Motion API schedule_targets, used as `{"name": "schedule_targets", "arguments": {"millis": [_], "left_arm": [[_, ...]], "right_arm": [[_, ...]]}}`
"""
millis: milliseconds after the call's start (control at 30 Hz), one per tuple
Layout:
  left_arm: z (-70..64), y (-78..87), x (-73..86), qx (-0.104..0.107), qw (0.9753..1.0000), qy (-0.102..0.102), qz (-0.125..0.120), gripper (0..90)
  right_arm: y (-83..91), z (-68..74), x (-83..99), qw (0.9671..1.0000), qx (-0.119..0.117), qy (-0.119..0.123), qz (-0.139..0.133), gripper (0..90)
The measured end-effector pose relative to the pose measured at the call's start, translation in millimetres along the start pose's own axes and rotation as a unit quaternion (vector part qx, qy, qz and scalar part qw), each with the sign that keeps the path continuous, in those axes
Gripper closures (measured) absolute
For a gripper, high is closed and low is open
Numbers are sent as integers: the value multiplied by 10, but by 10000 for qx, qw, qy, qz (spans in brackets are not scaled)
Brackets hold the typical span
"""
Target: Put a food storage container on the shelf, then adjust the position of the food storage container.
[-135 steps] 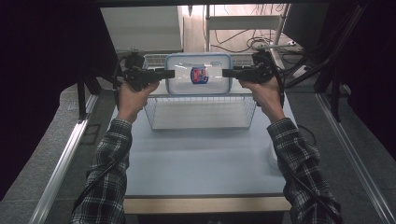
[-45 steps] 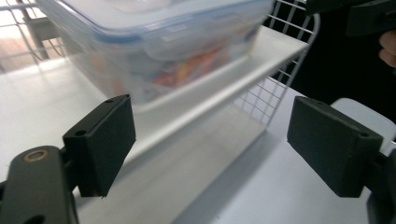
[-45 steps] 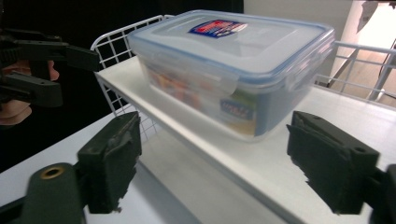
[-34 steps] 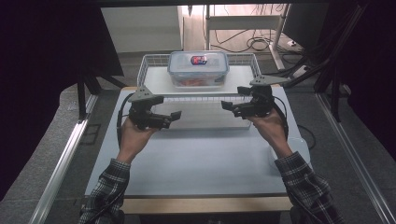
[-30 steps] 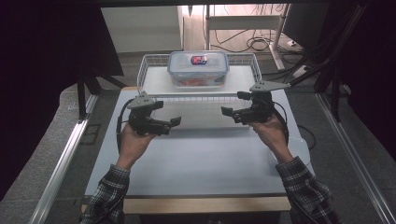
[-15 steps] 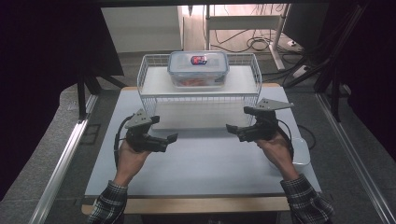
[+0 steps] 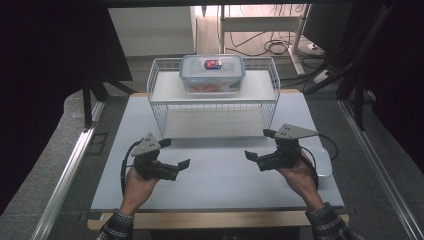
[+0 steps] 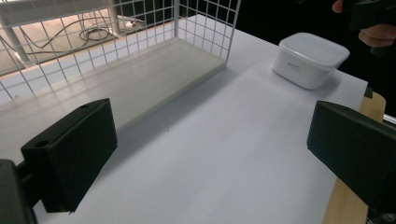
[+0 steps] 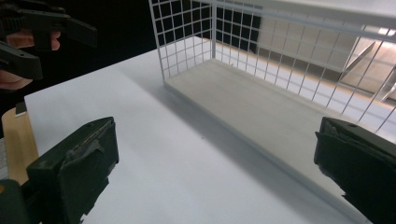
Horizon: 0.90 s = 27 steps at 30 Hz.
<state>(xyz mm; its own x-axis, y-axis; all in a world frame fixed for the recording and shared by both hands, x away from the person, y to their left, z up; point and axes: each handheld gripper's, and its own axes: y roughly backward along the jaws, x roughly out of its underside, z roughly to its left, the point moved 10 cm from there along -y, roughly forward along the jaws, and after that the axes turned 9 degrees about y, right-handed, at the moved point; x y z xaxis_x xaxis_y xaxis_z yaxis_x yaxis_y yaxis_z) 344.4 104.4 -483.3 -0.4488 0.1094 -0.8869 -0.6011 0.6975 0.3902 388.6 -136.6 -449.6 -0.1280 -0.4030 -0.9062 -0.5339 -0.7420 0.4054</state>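
A: Count of items?

B: One lidded clear container (image 7: 212, 73) on top of one white wire rack (image 7: 165, 107), well ahead of both sets of fingers. One white tub (image 8: 310, 59) on the tabletop (image 7: 220, 180), near the right gripper (image 7: 260, 148); its contents can't be made out.

A: Fingers?

B: Left gripper (image 7: 176, 154) spread, holding nothing. Right gripper spread too, also holding nothing.

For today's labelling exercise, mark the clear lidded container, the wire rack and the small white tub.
clear lidded container (image 7: 212, 70), high view, lid top
wire rack (image 7: 212, 103), high view, front top rail
small white tub (image 8: 310, 58), left gripper view, lid
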Motion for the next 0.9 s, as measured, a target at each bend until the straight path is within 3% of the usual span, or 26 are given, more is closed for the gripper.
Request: {"name": "schedule_targets", "arguments": {"millis": [133,233,367,433,533,767,900], "left_arm": [[-33,5,160,62,9999,103,50,23],[-30,8,282,-19,9999,108,87,27],[-8,8,443,-153,9998,91,81,26],[23,-3,520,-366,9993,34,86,35],[41,-43,618,-511,9984,-54,238,35],[56,-73,670,-548,9979,-93,324,34],[76,-71,670,-555,9980,-58,313,34]], "right_arm": [[-15,72,147,9999,-58,-97,103,4],[-32,143,267,9997,-129,-129,166,6],[-37,219,403,9995,-165,-68,245,11],[-35,237,467,9995,-126,4,300,15],[-55,250,585,9988,-70,129,457,18],[-131,277,824,9964,-16,221,817,18],[-132,231,870,9953,52,84,966,11]]}}
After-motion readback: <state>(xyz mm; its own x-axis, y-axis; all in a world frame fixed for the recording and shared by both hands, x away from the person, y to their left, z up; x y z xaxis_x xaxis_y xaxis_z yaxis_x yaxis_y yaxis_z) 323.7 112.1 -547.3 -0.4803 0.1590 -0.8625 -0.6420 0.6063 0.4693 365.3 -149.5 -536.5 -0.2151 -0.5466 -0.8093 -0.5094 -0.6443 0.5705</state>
